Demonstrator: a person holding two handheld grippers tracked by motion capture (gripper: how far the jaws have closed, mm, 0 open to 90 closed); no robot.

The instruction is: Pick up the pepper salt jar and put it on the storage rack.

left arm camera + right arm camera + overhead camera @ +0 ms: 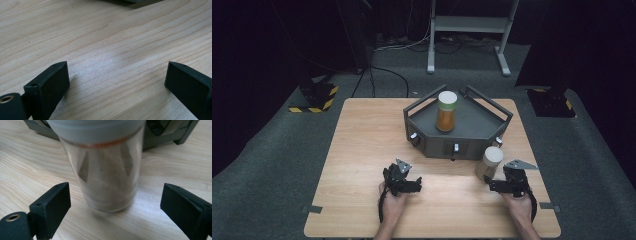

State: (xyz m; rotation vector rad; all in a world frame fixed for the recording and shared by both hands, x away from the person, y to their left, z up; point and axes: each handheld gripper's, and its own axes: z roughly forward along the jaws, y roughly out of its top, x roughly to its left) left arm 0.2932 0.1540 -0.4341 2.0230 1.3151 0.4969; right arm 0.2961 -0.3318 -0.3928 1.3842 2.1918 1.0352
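The right tongs sit near the right front of the wooden tabletop, held in the person's right hand. Their jaws are spread apart and clasp nothing. Just ahead of them stands a clear jar with a pale grey lid, upright on the tabletop and close to the front of the grey tray. In the right gripper view the jar stands between the lines of the two black jaws but a little beyond their tips, with bare wood showing on either side, so neither jaw touches it. The jar holds a pale brownish powder, and a thin orange band runs under its lid.

The left tongs rest toward the middle front of the tabletop, in the left hand, well apart from the jar. Their jaws are also released, and the left gripper view shows wood grain between them.

A second jar with a pale green lid and orange-brown contents stands upright on the grey tray, which has raised rails at its back corners and sits at the far middle of the tabletop
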